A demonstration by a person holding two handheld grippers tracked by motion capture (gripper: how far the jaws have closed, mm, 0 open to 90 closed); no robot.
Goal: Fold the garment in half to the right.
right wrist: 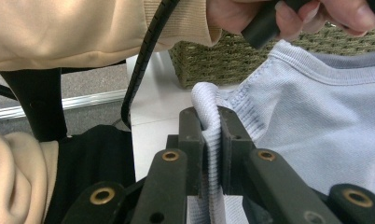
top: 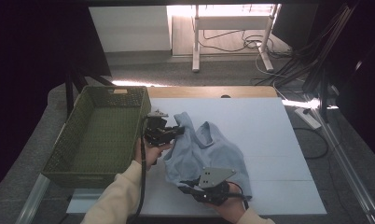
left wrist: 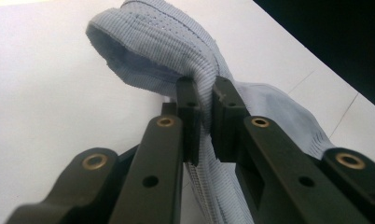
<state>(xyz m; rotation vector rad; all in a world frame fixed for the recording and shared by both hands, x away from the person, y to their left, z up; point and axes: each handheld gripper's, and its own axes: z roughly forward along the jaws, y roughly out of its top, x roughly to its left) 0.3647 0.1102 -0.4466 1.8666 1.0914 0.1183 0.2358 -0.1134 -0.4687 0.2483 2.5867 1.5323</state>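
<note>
A person at a white-topped table works a pale blue ribbed knit garment, apparently a sleeveless top, with a hand-held gripper at each end of it. The left gripper is clamped on a bunched shoulder strap, its two black jaws pressed together with the ribbed edge squeezed between them; in the left gripper view the strap loops up and over just beyond the jaw tips, which suggests the pinch is there to lift that end clear of the table rather than drag it. The right gripper is likewise closed on cloth: the right gripper view shows a folded hem edge standing up between its jaws, with the rest of the garment spreading away to that gripper's right. Holding two separate edges keeps the soft fabric under control, likely so it can be spread, folded or carried as one piece. The body of the top lies slack on the table between the two grippers, rumpled near the right one. Just beside the left gripper, on its outer side, sits an olive-green woven rectangular basket, open and close enough to be the probable destination, though the dim high view leaves its contents hard to judge.
</note>
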